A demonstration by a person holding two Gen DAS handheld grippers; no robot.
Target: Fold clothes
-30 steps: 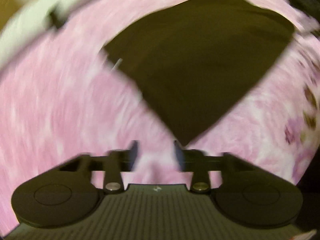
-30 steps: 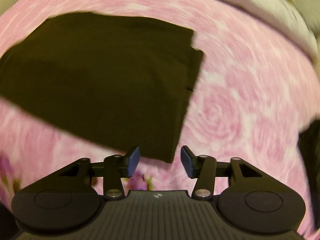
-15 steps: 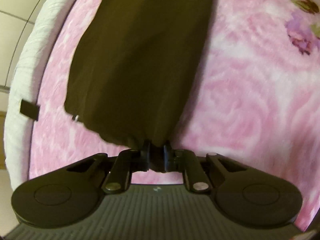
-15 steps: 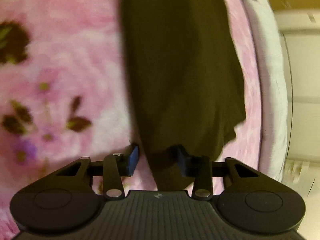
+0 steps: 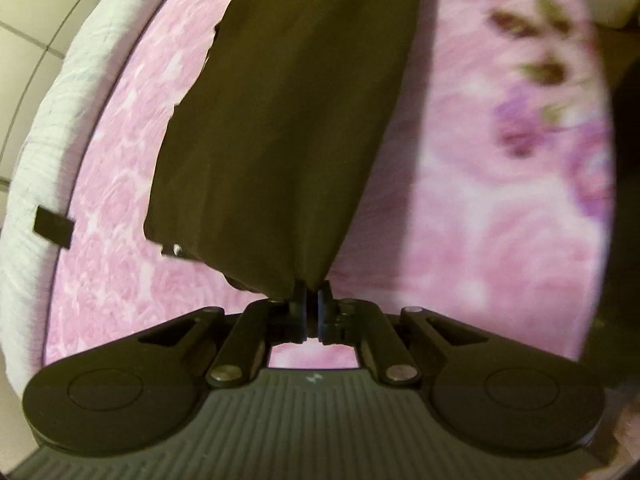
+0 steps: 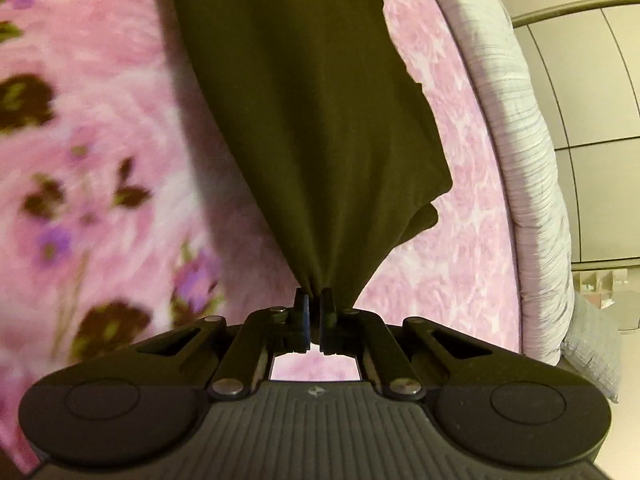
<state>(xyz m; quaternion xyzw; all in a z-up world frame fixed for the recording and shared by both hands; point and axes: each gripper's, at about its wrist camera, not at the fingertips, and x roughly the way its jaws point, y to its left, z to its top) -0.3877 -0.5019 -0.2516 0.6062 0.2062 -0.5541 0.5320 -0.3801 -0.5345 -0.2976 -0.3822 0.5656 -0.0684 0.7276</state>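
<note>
Jaws of left gripper (image 5: 311, 294) and right gripper (image 6: 314, 298) clamp dark garment (image 5: 288, 120); no writing legible.

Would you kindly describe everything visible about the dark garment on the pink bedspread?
The dark garment is plain, soft, matte olive-black cloth, apparently folded in layers. It lies stretched along the pink bedspread. Each near corner is pinched and puckered: one in the shut left claw, one in the shut right claw.

The dark garment (image 5: 288, 120) runs past the top edge in both views, and the bedspread's flower print (image 6: 60, 184) is blurred.
</note>
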